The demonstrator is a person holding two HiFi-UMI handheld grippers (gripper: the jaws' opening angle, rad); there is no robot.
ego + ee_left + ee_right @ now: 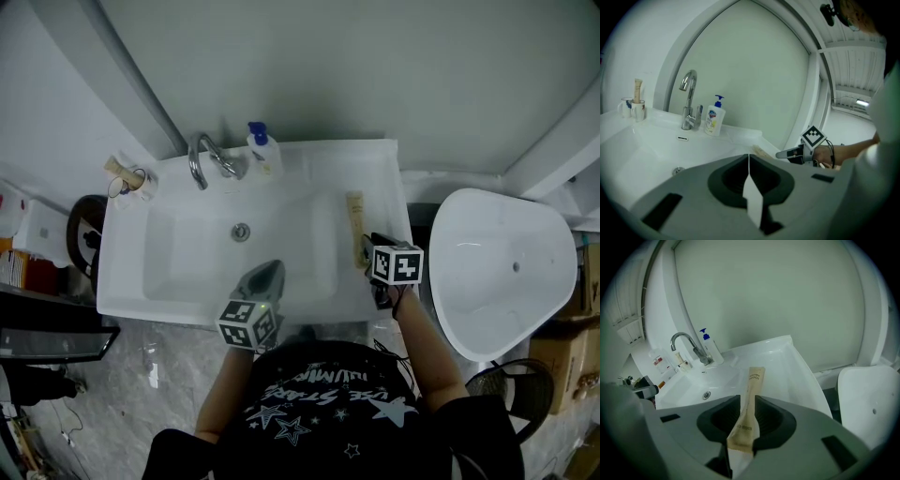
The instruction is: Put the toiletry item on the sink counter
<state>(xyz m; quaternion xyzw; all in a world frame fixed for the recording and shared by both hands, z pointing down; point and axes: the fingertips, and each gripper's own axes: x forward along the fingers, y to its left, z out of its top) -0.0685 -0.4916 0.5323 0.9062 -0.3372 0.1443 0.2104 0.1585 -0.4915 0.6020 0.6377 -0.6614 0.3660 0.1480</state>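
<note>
The toiletry item is a long beige paper packet (749, 404), and my right gripper (740, 446) is shut on its near end. In the head view the packet (355, 217) points away from me along the right ledge of the white sink counter (375, 169), with the right gripper (367, 249) just behind it. I cannot tell whether the packet touches the ledge. My left gripper (270, 274) hangs over the front of the basin, shut with nothing in it. The left gripper view shows its jaws (750, 187) pressed together and the right gripper (786, 153) off to the right.
A chrome faucet (208, 159) and a soap pump bottle (262, 150) stand at the back of the counter. Cups holding a toothbrush (131, 178) sit at the back left corner. The drain (241, 231) is mid-basin. A white toilet (502, 267) stands close on the right.
</note>
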